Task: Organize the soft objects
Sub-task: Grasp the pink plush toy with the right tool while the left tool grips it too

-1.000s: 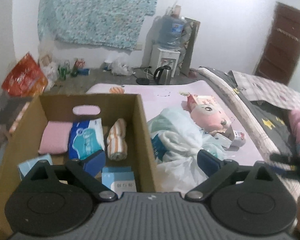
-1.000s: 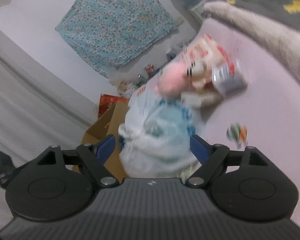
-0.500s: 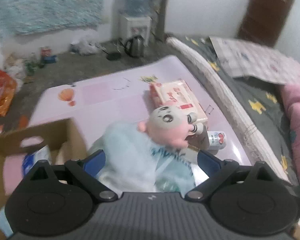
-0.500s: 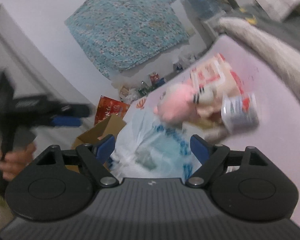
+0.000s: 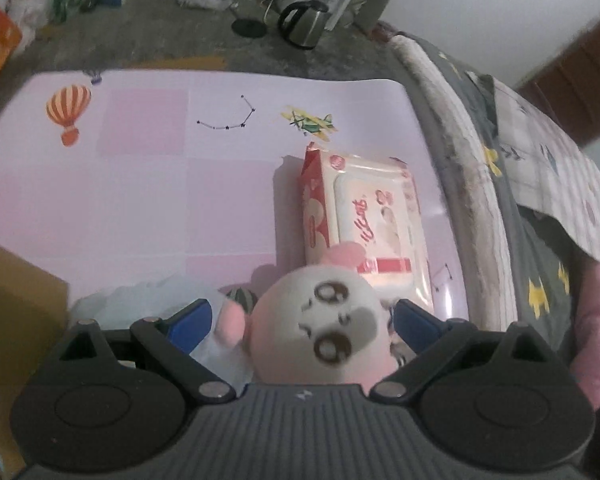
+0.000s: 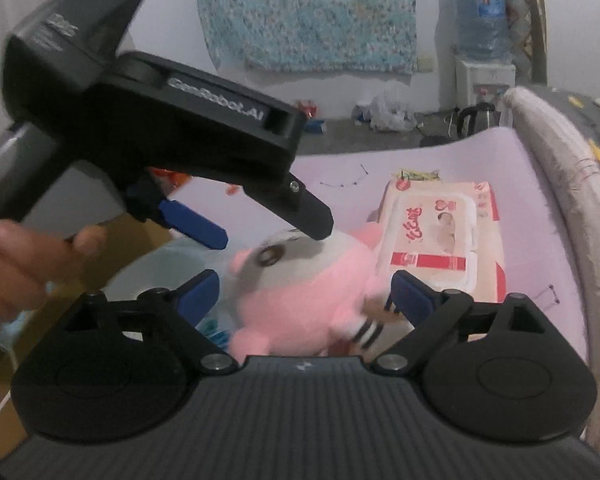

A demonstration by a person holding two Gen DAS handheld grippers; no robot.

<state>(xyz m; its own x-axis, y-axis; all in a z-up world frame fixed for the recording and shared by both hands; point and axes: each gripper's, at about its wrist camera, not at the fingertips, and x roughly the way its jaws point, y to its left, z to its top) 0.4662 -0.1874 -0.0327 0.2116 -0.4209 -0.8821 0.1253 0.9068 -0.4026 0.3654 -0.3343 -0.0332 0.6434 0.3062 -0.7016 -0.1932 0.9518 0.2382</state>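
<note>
Left wrist view is looking steeply down on a pink play mat printed with a hot-air balloon and a small plane. The left gripper is hanging over the pink plush toy, its blue fingers standing wide apart on either side of the toy's round face, with no pad pressing on it. Just beyond the toy, a red-and-cream wet-wipes pack is lying flat on the mat, and the toy's ear is overlapping its near end. A pale plastic bag is lying to the left of the toy, and a corner of the cardboard box is showing at the far left. A kettle is standing on the floor past the mat, and a grey bedspread is running along the right side.

From the right wrist view, the right gripper is hovering above the same plush toy, which is lying between its fingers; its jaws are opening and the pads are not gripping the toy. The left gripper is reaching in from the upper left, held by a hand, one black finger tip touching or just above the toy's face. The wipes pack is lying to the right, beyond the toy, and a water dispenser is standing against the far wall.
</note>
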